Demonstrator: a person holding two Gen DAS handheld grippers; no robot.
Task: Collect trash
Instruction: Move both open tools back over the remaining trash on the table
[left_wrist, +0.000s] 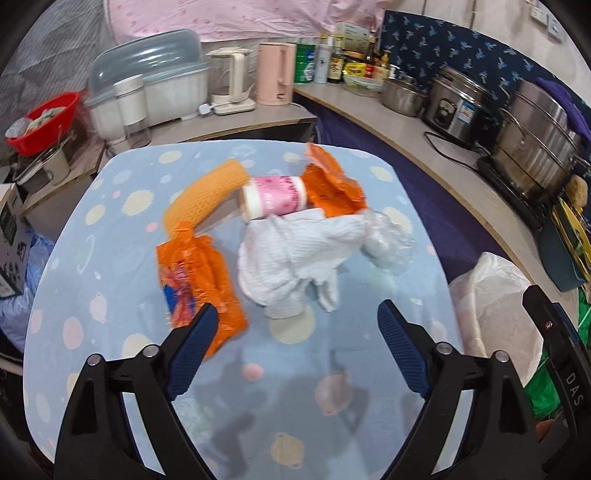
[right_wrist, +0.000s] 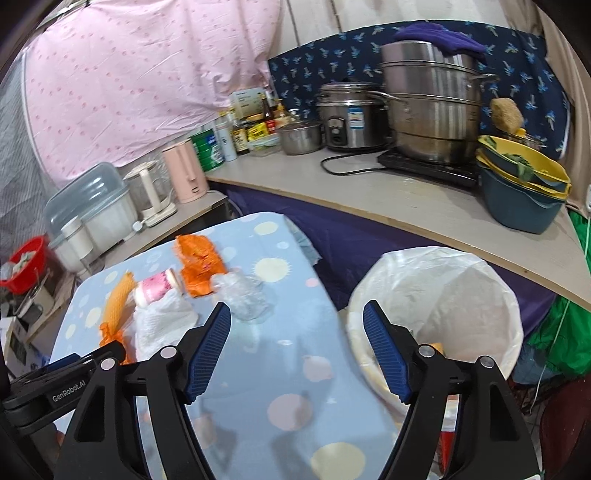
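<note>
Trash lies on a table with a blue dotted cloth (left_wrist: 110, 206): a crumpled white paper towel (left_wrist: 291, 258), an orange wrapper (left_wrist: 199, 280), a second orange wrapper (left_wrist: 332, 184), a pink-labelled pot (left_wrist: 275, 197), an orange foam net (left_wrist: 207, 195) and clear crumpled plastic (left_wrist: 388, 240). My left gripper (left_wrist: 297, 325) is open, just short of the paper towel. My right gripper (right_wrist: 297, 343) is open and empty, over the table's right edge beside a bin lined with a white bag (right_wrist: 461, 291). The paper towel (right_wrist: 162, 321) and clear plastic (right_wrist: 243, 295) also show in the right wrist view.
A counter (right_wrist: 369, 192) runs behind and to the right, with steel pots (right_wrist: 428, 110), a rice cooker (right_wrist: 351, 118), bottles, kettles (right_wrist: 183, 171) and stacked basins (right_wrist: 521, 184). A red basket (left_wrist: 44, 122) sits far left. The left gripper's body (right_wrist: 62, 380) is at the right view's lower left.
</note>
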